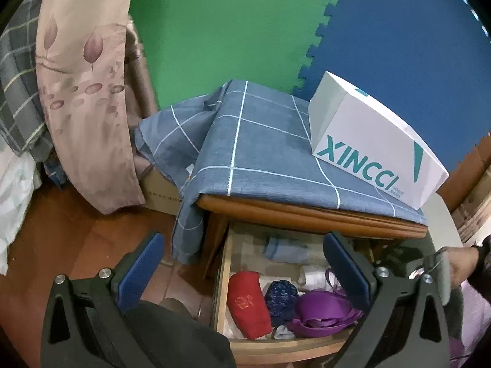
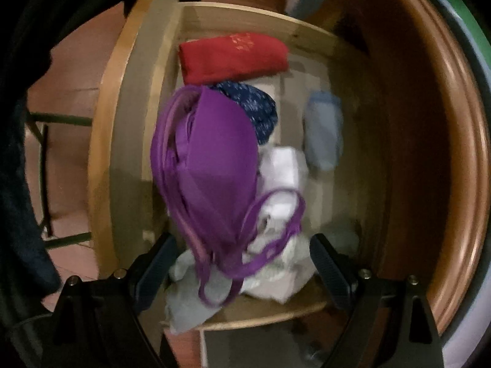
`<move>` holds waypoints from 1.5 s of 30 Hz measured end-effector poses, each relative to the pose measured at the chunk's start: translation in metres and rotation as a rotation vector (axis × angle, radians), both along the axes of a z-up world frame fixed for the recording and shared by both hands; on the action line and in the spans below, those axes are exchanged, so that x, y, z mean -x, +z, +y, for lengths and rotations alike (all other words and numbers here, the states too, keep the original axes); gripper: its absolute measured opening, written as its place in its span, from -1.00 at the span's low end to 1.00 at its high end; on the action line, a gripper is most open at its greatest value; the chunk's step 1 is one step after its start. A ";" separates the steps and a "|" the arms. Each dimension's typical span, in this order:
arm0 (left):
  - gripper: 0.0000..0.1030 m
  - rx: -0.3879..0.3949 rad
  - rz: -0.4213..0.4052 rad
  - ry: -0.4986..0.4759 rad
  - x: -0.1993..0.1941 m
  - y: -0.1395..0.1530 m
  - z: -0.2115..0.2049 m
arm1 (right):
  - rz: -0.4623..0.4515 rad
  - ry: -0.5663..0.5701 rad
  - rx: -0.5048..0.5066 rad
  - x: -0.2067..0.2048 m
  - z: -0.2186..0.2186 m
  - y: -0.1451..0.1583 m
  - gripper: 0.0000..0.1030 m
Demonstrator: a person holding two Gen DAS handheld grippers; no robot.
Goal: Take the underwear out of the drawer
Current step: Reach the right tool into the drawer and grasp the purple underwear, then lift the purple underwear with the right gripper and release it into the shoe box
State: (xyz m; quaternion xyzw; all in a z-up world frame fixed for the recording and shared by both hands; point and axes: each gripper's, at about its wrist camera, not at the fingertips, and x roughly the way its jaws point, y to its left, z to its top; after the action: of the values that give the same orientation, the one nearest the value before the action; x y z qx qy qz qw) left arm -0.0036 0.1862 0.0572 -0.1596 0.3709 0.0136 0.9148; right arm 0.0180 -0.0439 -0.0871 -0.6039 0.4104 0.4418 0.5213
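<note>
Room: a green and blue foam puzzle mat wall (image 1: pixel 233 30) stands behind a small wooden bedside table (image 1: pixel 307 211). A blue cloth with white lines (image 1: pixel 260 144) lies over the table, and a white cardboard box with teal letters (image 1: pixel 374 147) sits on the cloth.
Drawer: the pale wooden drawer (image 1: pixel 222 276) is pulled out and open, so that step looks done.
In the drawer: a folded red cloth piece (image 1: pixel 248 303), a dark blue spotted piece (image 1: pixel 280 294), a soft purple bra with thin straps (image 2: pixel 214 159), a pale blue rolled piece (image 2: pixel 323 128) and some white pieces (image 2: pixel 285 168).
Underwear: all of it is lying inside the drawer. Nothing is lifted out yet.
Right gripper (image 2: pixel 242 254): it points down into the drawer, right over the purple bra. Its fingers are spread wide on each side of the straps and are not pressing on anything.
Left gripper (image 1: pixel 242 270): it hangs in front of the drawer, fingers spread wide, with nothing in them.
Left to do: I think the right fingers must go lower, pinch the purple bra, and lift it out. The picking up has not begun.
</note>
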 end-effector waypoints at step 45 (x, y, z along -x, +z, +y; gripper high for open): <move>0.98 0.163 0.053 0.085 -0.004 -0.014 0.027 | 0.319 -0.720 -1.175 -0.013 -0.110 0.284 -0.61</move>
State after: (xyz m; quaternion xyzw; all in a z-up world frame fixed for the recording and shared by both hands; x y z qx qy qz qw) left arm 0.0000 0.2135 0.0435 -0.2488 0.3875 0.0265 0.8873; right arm 0.0306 -0.1543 0.1964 0.0224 0.3496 0.4734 0.8082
